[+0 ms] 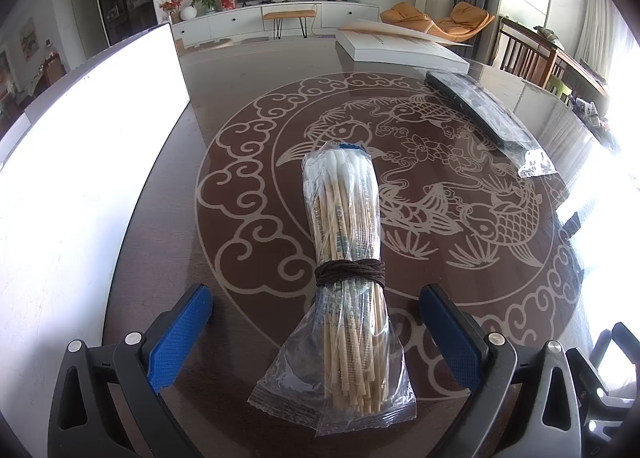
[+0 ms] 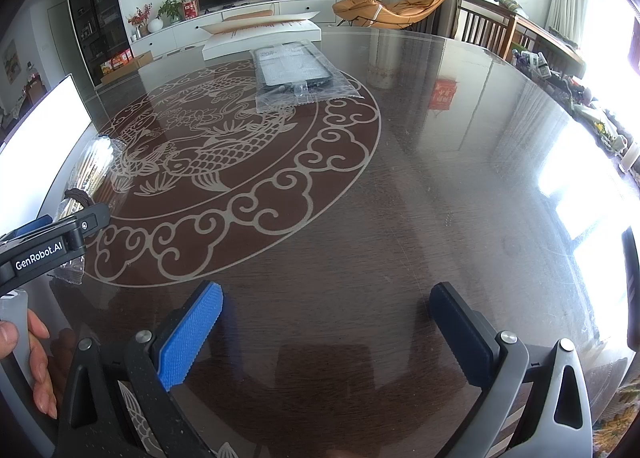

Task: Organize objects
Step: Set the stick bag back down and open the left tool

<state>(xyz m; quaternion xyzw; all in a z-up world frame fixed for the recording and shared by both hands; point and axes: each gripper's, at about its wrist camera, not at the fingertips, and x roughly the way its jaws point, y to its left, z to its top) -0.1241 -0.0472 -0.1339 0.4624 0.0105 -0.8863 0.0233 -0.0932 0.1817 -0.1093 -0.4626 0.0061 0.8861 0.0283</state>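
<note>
A clear plastic bag of long cotton swabs (image 1: 346, 258), tied round the middle with a dark brown cord, lies on the glass-topped table straight ahead of my left gripper (image 1: 316, 300). The left gripper is open, its blue pads on either side of the bag's near end, not touching it. The bag also shows at the left edge of the right wrist view (image 2: 90, 168), partly behind the left gripper's body. A black flat item in a clear bag (image 2: 298, 74) lies further back on the table (image 1: 486, 114). My right gripper (image 2: 326, 296) is open and empty over bare table.
A white board or tray (image 1: 72, 162) fills the left side of the table. A white flat box (image 2: 260, 36) lies at the far edge. The dark table (image 2: 440, 178) has a carp pattern under glass. A hand (image 2: 28, 354) holds the left gripper.
</note>
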